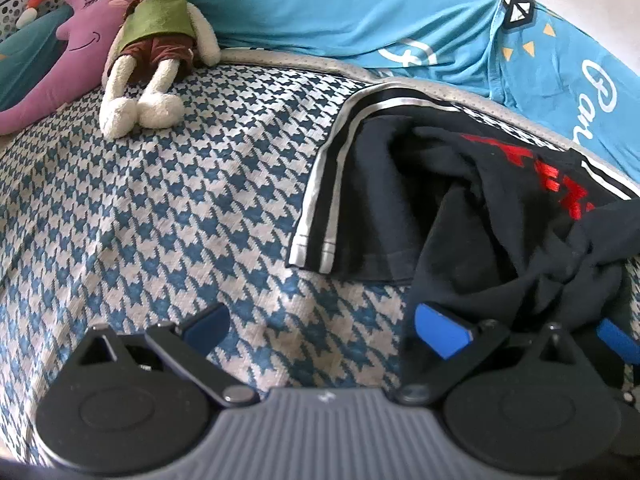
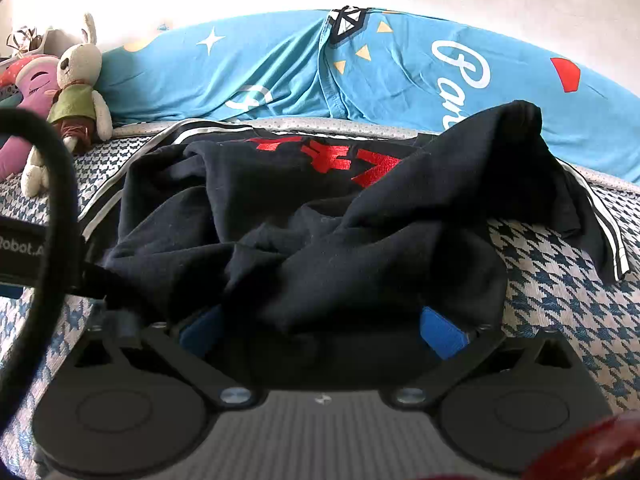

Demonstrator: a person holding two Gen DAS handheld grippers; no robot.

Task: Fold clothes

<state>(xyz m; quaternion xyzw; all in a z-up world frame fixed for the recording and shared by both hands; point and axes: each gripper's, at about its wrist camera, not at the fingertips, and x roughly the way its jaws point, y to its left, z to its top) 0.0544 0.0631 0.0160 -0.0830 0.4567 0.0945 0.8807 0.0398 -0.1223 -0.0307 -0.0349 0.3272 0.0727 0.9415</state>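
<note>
Shirt (image 1: 460, 200) on mat (image 1: 180, 208), right of rabbit toy (image 1: 154, 40).

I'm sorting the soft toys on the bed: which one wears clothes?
The cream rabbit in a green vest and brown shorts; the purple smiling plush beside it has only a red cap.

left wrist: low over houndstooth bed cover (image 1: 160, 208), faces the blue pillow (image 1: 360, 20), black garment (image 1: 460, 200) at right edge | right wrist: close behind the garment (image 2: 320, 240), same heading | shared: garment, pillow (image 2: 280, 68), plush rabbit (image 1: 152, 40) (image 2: 76, 84)
</note>
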